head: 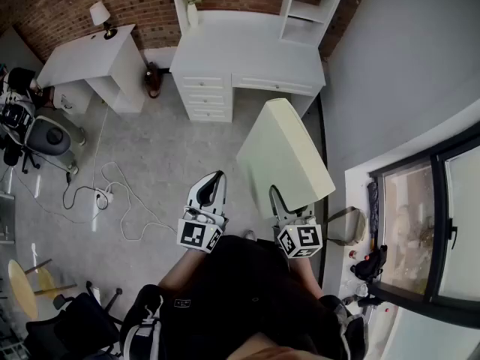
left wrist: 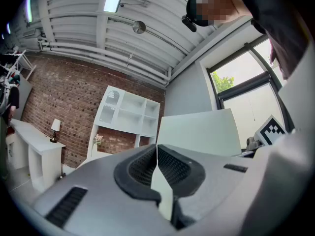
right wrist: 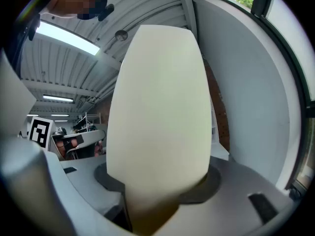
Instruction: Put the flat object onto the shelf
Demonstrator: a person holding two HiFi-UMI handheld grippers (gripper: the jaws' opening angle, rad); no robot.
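Note:
A pale yellow flat foam slab (head: 283,156) stands on edge in front of me, with my right gripper (head: 282,201) shut on its near end. In the right gripper view the slab (right wrist: 157,107) fills the middle and rises out of the jaws (right wrist: 157,193). My left gripper (head: 215,180) hangs to the slab's left, apart from it, shut with nothing in it; its pads (left wrist: 170,163) meet at the tip. The slab (left wrist: 202,129) shows beyond them. The white desk with shelf compartments (head: 300,10) stands against the brick wall ahead, the shelf unit (left wrist: 128,112) open-fronted.
A white side table (head: 90,62) with a lamp (head: 100,13) stands at the left. An office chair (head: 45,135) and a power strip with cables (head: 103,196) lie on the grey floor. A vase of flowers (head: 193,4) stands on the desk. Grey wall and window (head: 427,223) close the right.

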